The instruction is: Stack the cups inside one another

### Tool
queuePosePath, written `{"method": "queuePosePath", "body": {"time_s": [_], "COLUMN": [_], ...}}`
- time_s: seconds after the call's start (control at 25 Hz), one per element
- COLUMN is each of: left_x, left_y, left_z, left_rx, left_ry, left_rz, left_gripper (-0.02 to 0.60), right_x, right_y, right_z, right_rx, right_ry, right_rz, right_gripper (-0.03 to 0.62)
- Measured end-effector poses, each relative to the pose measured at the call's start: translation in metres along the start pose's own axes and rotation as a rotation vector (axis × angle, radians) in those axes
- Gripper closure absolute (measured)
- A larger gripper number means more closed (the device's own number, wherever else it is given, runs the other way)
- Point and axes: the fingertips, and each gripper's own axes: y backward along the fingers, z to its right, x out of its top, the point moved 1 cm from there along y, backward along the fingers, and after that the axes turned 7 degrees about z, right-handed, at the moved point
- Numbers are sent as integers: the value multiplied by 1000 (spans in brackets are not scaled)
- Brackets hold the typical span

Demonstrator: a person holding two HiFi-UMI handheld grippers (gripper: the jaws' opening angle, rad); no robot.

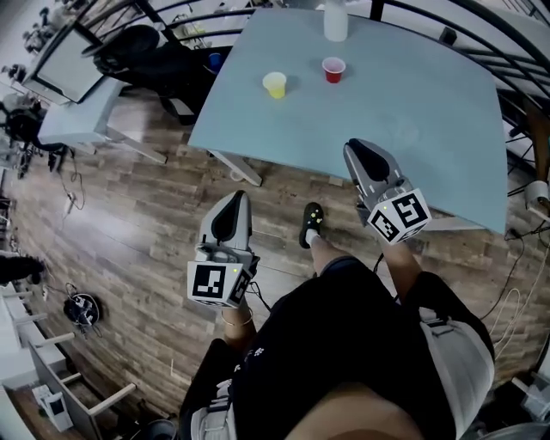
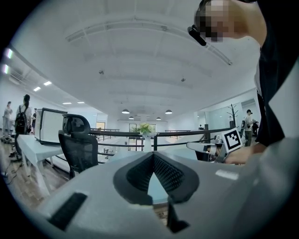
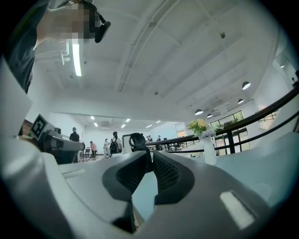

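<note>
A yellow cup [image 1: 275, 84] and a red cup [image 1: 333, 70], both small and tapered, stand upright and apart in the upper middle of the frame on the smooth, pale blue-grey desk [image 1: 412, 103], with a white vase [image 1: 335, 21] beyond them at the top edge. Lower in the frame, well short of the cups, the left tool [image 1: 230, 215] hangs over the wood-plank floor [image 1: 129, 223] with its ribbed black jaws closed tip to tip on nothing. The right tool [image 1: 371, 159] — at the desk's near edge — is just as narrow, its tips all but meeting, and it is empty.

One yellow cup [image 1: 274, 84], one red cup [image 1: 333, 70]
</note>
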Motion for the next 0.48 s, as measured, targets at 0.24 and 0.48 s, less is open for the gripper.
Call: {"method": "queuePosePath", "body": {"time_s": [0.24,0.48], "left_x": [-3,-8], "left_y": [-38,-74], "left_z": [-34,-61], "left_rx": [-26,-33], "left_ry": [4,15], "left_rz": [-7,-13], "left_gripper": [589,589], "right_x": [-15,-24], "right_y": [-36,-67], "right_z": [27,54], "right_rx": [-56,-92], "right_ry": [1,13], "right_rz": [-16,-18], "right_gripper": [560,551]}}
